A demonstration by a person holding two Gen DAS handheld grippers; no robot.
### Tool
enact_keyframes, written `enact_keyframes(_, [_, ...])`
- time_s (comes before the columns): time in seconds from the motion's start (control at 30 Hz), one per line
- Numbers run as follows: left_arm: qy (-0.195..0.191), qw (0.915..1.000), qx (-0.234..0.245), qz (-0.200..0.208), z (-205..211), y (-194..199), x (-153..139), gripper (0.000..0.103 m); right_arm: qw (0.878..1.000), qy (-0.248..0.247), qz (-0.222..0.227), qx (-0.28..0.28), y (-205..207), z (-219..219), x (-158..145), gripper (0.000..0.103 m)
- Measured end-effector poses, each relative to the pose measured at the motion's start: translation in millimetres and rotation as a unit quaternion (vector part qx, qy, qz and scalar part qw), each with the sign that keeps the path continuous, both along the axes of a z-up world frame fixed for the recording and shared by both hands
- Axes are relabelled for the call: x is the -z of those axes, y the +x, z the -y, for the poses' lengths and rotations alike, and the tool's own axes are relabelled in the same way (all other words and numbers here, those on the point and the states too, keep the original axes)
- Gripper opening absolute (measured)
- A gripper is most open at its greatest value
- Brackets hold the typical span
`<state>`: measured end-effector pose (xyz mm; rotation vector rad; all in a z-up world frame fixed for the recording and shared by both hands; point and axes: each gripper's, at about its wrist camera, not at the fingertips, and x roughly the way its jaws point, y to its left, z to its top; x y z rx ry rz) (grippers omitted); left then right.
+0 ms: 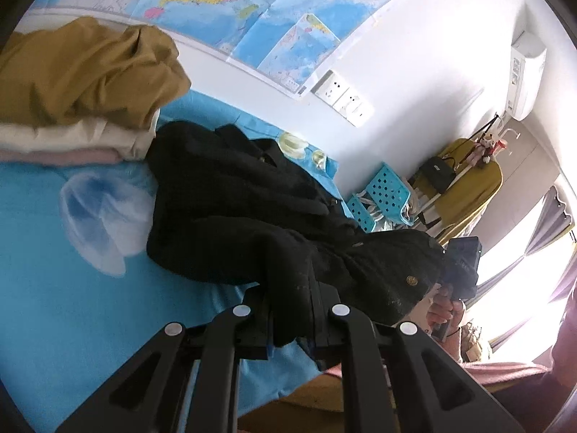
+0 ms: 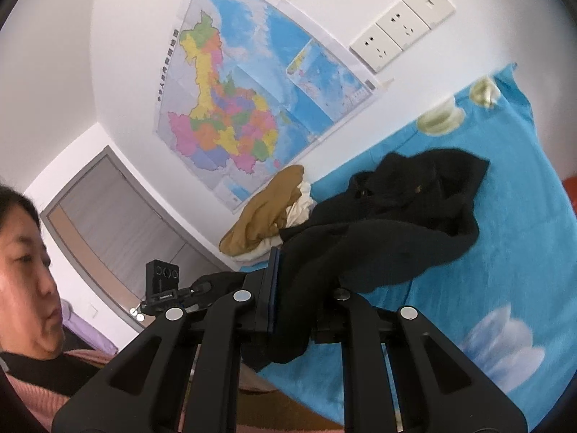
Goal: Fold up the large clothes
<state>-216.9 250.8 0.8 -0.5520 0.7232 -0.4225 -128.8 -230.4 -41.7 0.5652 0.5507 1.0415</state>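
A large black coat with brass buttons lies crumpled on the blue flowered bedsheet. My left gripper is shut on a black edge of the coat, lifted off the sheet. In the right wrist view the same coat stretches from the bed to my right gripper, which is shut on another edge of it. The coat hangs between both grippers. The right gripper also shows in the left wrist view, behind the coat.
A pile of mustard, cream and pink clothes sits by the wall, also in the right wrist view. A map and sockets are on the wall. Blue baskets and a yellow chair stand beside the bed.
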Motion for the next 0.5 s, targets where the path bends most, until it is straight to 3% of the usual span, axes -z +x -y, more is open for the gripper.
enact_keyframes(0.23, [0.001,1.0,0.003,-0.005,-18.0,59.9,-31.2,0.011,1.0,-0.006,0.002,0.005,49.2,-16.1,-33.2,0.012])
enact_keyframes(0.5, [0.022,0.9989,-0.003,-0.041,-39.0,148.5,-44.6,0.011,0.999,-0.01,-0.044,0.026,134.5,-33.8,-44.8,0.012])
